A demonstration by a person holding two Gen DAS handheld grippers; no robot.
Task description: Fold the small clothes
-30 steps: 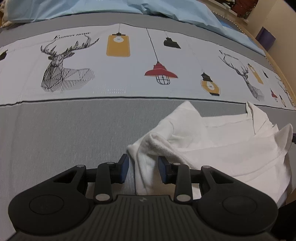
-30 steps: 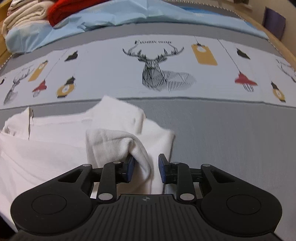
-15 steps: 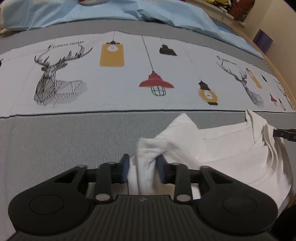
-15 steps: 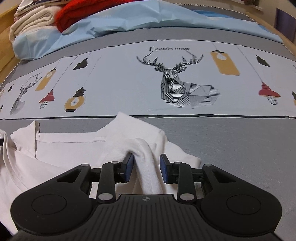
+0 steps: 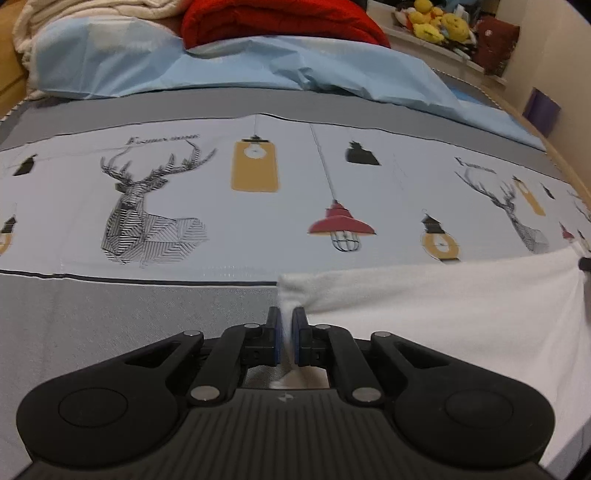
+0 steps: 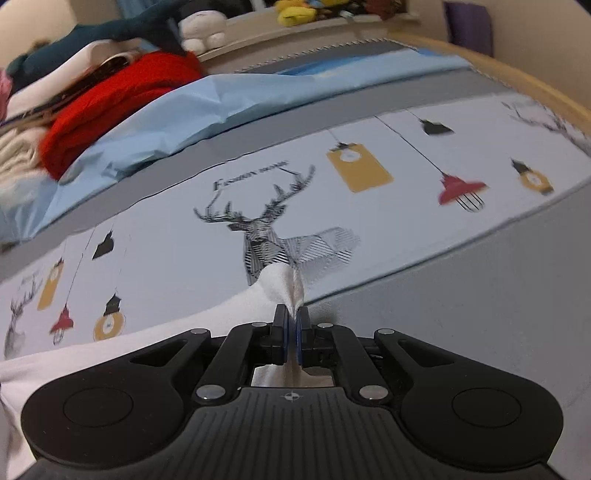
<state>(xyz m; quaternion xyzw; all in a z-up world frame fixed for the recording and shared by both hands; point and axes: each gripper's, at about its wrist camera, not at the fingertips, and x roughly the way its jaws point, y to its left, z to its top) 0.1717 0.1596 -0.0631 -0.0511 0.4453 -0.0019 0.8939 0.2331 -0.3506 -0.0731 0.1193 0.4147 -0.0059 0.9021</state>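
A small white garment (image 5: 443, 314) hangs stretched between my two grippers above the bed. My left gripper (image 5: 287, 325) is shut on its left corner, and the cloth runs off to the right edge of that view. My right gripper (image 6: 291, 323) is shut on the other corner of the white garment (image 6: 147, 343), which runs down to the left in the right wrist view. The tip of the right gripper (image 5: 585, 263) shows at the far right of the left wrist view.
The bed has a grey and white cover (image 5: 184, 302) printed with deer and lamps. A light blue sheet (image 5: 258, 66), a red knit (image 5: 280, 18) and folded pale clothes (image 6: 14, 147) lie at the far side. Soft toys (image 5: 439, 20) sit on a shelf.
Both grippers closed on the garment's corners and lifted. The garment went from a crumpled heap on the bed to a sheet pulled taut between them.
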